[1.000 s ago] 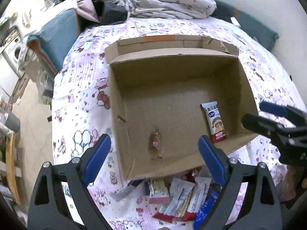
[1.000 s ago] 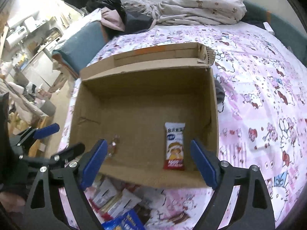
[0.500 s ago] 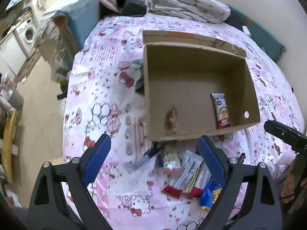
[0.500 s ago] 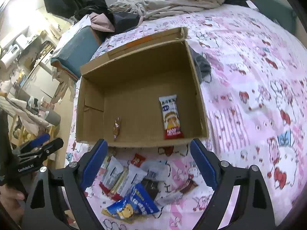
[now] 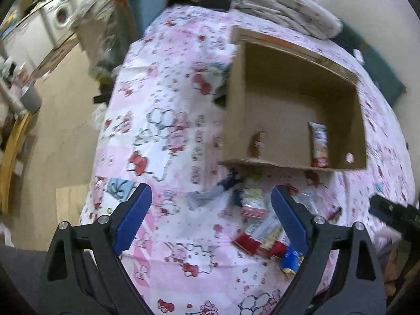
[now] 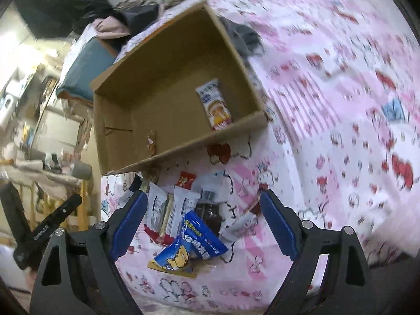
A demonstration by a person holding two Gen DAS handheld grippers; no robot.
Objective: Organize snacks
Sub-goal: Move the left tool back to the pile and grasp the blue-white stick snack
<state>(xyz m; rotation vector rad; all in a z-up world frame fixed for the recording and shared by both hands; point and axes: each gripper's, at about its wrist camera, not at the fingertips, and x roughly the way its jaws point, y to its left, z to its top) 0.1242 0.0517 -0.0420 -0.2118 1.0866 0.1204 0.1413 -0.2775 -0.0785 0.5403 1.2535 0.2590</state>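
Note:
An open cardboard box lies on the pink patterned bedsheet. Inside it are a white and red snack bar and a small brown wrapped sweet. A pile of loose snack packets lies on the sheet in front of the box, with a blue packet nearest. My left gripper is open and empty, above the sheet left of the pile. My right gripper is open and empty, over the pile.
Crumpled bedding and clothes lie behind the box. A blue cushion sits at the bed's far left corner. The floor, a washing machine and wooden furniture are off the bed's left edge.
Both grippers have pulled back from over the box toward the bed's near edge. The snack pile now lies between the fingers of each. Both stayed open and empty.

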